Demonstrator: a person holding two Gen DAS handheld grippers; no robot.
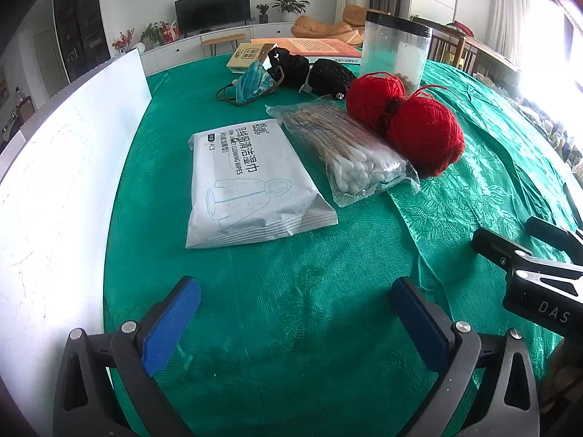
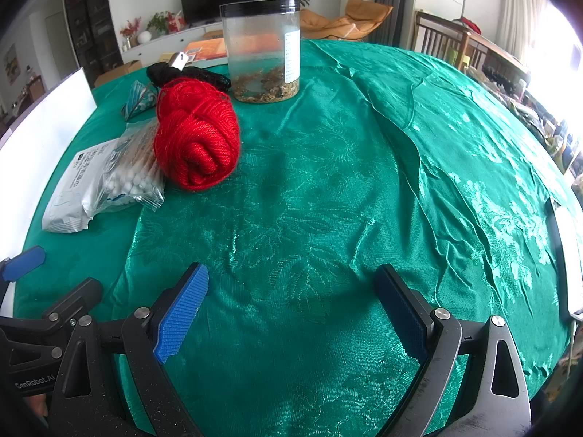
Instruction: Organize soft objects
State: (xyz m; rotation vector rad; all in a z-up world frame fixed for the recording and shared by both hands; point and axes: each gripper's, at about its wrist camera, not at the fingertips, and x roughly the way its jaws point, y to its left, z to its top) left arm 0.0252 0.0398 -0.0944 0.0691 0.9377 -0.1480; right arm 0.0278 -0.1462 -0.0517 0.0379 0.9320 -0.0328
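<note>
On the green tablecloth lie a white pack of wet wipes (image 1: 251, 185), a clear bag of cotton swabs (image 1: 349, 153) and a red yarn skein (image 1: 408, 123), side by side. Behind them sit a blue patterned pouch (image 1: 255, 82) and a black knitted item (image 1: 320, 74). My left gripper (image 1: 295, 324) hovers open over bare cloth, in front of the wipes. In the right wrist view the yarn (image 2: 196, 134), swabs (image 2: 131, 171) and wipes (image 2: 69, 200) are far left. My right gripper (image 2: 291, 313) is open and empty above the cloth.
A clear plastic jar with a black lid (image 2: 262, 51) stands behind the yarn. Books (image 1: 306, 47) lie at the table's far edge. A white board (image 1: 58, 182) rises along the left side. The right gripper's body (image 1: 539, 269) shows at the left view's right edge.
</note>
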